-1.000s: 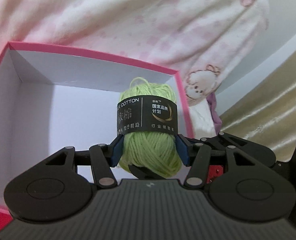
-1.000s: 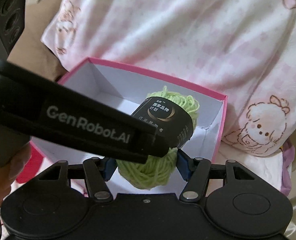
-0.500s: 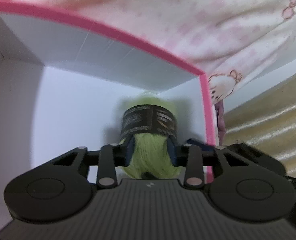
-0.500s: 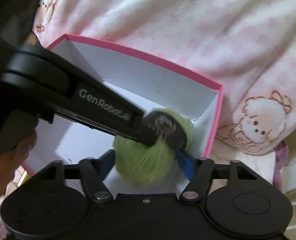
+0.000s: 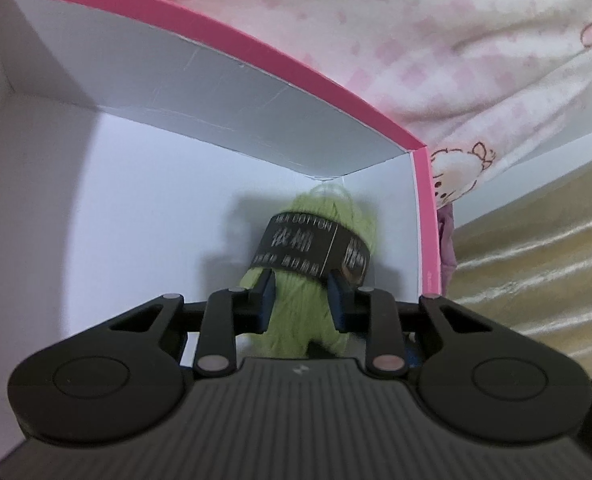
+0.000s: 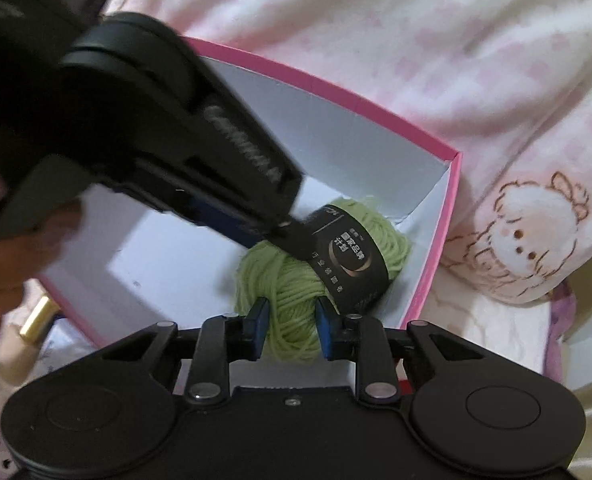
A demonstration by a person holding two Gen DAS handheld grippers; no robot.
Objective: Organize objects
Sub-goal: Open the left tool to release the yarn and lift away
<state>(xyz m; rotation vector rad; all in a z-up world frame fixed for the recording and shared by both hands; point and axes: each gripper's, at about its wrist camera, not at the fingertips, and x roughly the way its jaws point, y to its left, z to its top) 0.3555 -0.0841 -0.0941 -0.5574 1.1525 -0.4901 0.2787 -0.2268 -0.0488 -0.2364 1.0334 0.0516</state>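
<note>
Both tongs pinch one lime-green yarn ball with a black paper band (image 5: 316, 256): left tongs (image 5: 300, 300) and right tongs (image 6: 291, 326) squeeze it low inside the pink-rimmed white cardboard box (image 5: 215, 76), near its right corner.

Yarn ball (image 5: 316, 280): lower part hidden behind left gripper (image 5: 300, 298) body; label (image 5: 296, 252) small print blurred, unreadable. Box (image 5: 215, 32): left side cut off by frame edge. Right view: left gripper (image 6: 287, 236) covers box's (image 6: 436, 260) left interior.
</note>
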